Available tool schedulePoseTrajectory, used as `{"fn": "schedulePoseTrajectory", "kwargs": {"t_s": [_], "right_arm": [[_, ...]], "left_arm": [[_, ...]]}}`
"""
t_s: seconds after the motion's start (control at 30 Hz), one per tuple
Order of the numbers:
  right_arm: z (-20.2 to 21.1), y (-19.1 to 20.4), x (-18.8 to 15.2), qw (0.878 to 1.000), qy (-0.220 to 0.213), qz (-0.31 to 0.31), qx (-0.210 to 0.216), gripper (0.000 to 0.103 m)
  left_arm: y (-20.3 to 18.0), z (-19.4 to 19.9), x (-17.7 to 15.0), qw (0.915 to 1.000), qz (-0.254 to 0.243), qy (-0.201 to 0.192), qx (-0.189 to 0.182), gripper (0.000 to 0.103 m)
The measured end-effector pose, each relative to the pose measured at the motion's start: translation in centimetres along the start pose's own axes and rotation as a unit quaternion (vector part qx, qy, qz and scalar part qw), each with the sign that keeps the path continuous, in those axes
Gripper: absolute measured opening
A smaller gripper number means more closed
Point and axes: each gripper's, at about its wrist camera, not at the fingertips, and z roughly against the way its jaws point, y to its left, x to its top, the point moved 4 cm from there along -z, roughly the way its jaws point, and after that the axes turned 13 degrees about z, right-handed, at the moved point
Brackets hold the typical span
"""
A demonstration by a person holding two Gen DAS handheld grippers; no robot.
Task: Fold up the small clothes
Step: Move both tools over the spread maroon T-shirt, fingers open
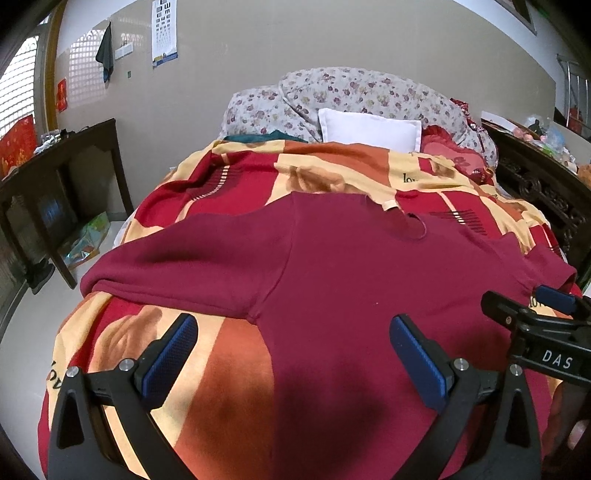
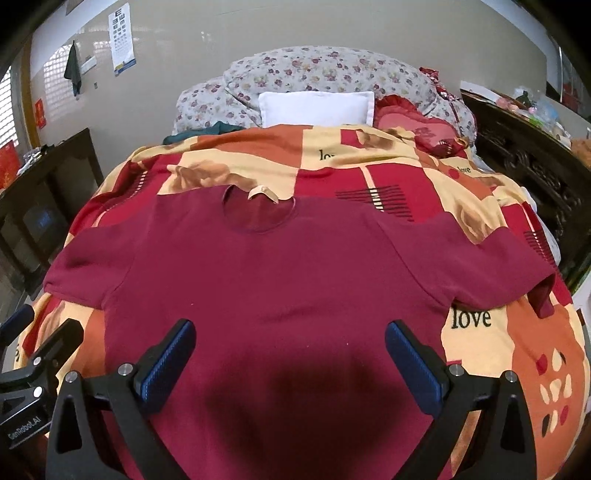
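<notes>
"love" on bedspread [image 2: 471,318], "das" on right claw [image 1: 532,314]

Bedroom: beige wall [image 2: 295,29] bearing an eye chart [image 2: 121,38] and a hung dark cloth [image 2: 73,68], latticed windows [image 1: 16,88] at left admitting daylight, dark wooden table [image 1: 55,162] at left, carved dark cabinet [image 2: 528,155] at right, pale floor [image 1: 37,317].

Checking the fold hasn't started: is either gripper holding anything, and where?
Nothing is held. Left gripper and right gripper hover open above the flat maroon short-sleeved T-shirt.
</notes>
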Motion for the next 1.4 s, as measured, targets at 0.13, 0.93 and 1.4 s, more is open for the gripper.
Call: {"fn": "schedulePoseTrajectory", "kwargs": {"t_s": [0.13, 0.93, 1.4], "right_arm": [[-0.7, 0.3, 0.0, 1.0, 0.006, 0.005, 0.003, 0.103], [-2.9, 2.0, 0.1, 0.999, 0.025, 0.016, 0.014, 0.103], [-3.7, 2.8, -0.1, 0.999, 0.032, 0.016, 0.037, 0.103]], "left_arm": [[1.2, -1.0, 0.2, 0.9998, 0.014, 0.012, 0.001, 0.103], [3.4, -2.8, 0.5, 0.9988, 0.036, 0.019, 0.026, 0.103], [10.3, -3.6, 2.3, 0.992, 0.115, 0.041, 0.032, 0.103]]}}
